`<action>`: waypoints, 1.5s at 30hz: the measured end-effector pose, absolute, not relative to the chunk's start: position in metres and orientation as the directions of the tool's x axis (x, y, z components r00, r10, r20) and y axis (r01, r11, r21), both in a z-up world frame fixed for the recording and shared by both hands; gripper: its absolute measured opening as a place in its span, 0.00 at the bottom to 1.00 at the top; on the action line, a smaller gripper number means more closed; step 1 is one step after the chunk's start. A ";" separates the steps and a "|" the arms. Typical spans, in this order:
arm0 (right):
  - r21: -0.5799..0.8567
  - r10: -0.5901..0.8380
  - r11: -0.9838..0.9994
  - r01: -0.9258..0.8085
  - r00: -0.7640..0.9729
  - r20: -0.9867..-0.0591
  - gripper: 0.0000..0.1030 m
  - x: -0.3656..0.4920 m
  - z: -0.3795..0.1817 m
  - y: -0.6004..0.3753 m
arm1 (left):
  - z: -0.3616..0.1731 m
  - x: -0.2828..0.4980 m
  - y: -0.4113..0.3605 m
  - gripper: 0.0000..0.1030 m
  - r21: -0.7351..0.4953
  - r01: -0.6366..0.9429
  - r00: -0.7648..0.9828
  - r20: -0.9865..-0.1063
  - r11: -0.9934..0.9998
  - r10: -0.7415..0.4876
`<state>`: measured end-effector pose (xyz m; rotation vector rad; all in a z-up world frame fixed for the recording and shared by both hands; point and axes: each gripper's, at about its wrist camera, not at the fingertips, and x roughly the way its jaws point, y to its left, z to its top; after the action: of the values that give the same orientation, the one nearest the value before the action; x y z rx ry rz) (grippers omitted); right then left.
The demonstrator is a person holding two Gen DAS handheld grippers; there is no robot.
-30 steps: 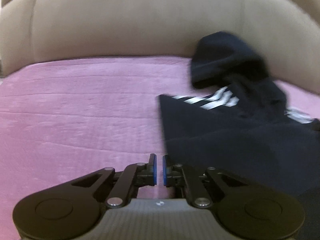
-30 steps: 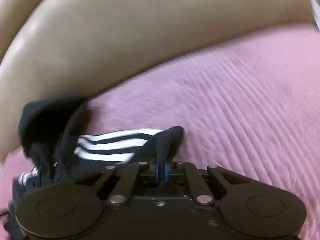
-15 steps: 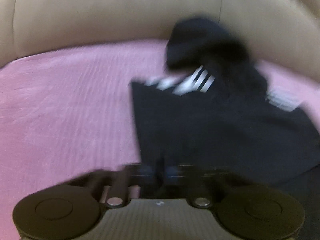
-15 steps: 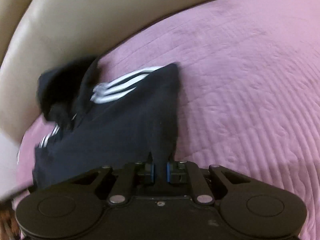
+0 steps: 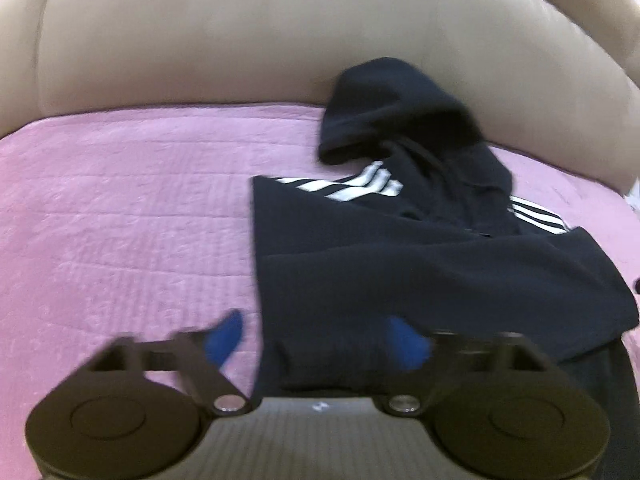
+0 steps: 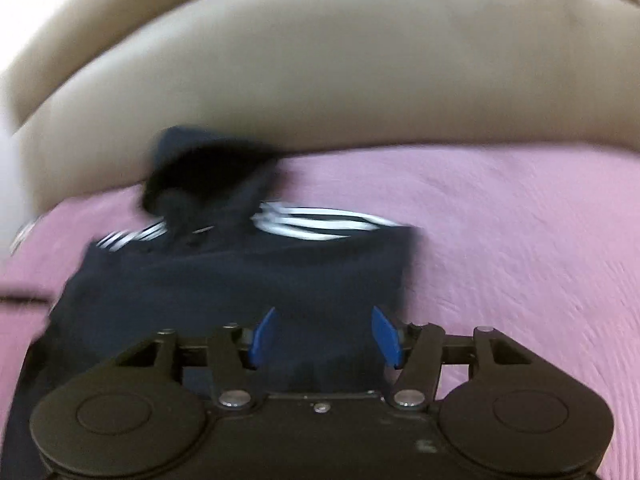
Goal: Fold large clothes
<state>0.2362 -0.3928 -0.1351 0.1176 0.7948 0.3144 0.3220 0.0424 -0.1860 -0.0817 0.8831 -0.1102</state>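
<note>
We see the dark hoodie [image 5: 420, 264] lying folded on the pink quilted cover [image 5: 120, 220], its hood against the beige sofa back [image 5: 240, 40]. Our left gripper [image 5: 316, 338] has its jaws spread wide, holding nothing; only this view shows the drawstring and both striped sleeves clearly. Our right gripper [image 6: 324, 336] is likewise wide apart and empty above the hoodie [image 6: 240, 280], whose stripes blur here. Both views cut off the near hem.

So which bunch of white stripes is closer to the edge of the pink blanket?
The stripes right of the hood are closer to the edge of the pink blanket. The other stripes lie nearer the middle.
</note>
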 end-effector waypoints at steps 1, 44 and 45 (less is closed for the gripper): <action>0.197 0.330 0.942 -0.272 0.638 -0.695 0.75 0.237 -0.138 -0.383 | -0.187 0.323 0.036 0.88 -0.109 0.093 0.627 -0.765 0.990 -0.143; 0.405 0.357 0.913 -0.048 0.574 -0.737 0.76 0.143 -0.144 -0.317 | -0.153 0.624 -0.026 0.05 0.076 0.585 0.602 -0.708 0.808 -0.369; 0.409 0.357 0.912 -0.040 0.570 -0.740 0.76 0.141 -0.145 -0.318 | -0.151 0.620 -0.028 0.05 0.087 0.578 0.619 -0.695 0.811 -0.367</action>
<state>0.1415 -0.3180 -0.1450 0.3686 0.9402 0.2392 0.6200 -0.0275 -0.1505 0.3180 0.7189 -0.5540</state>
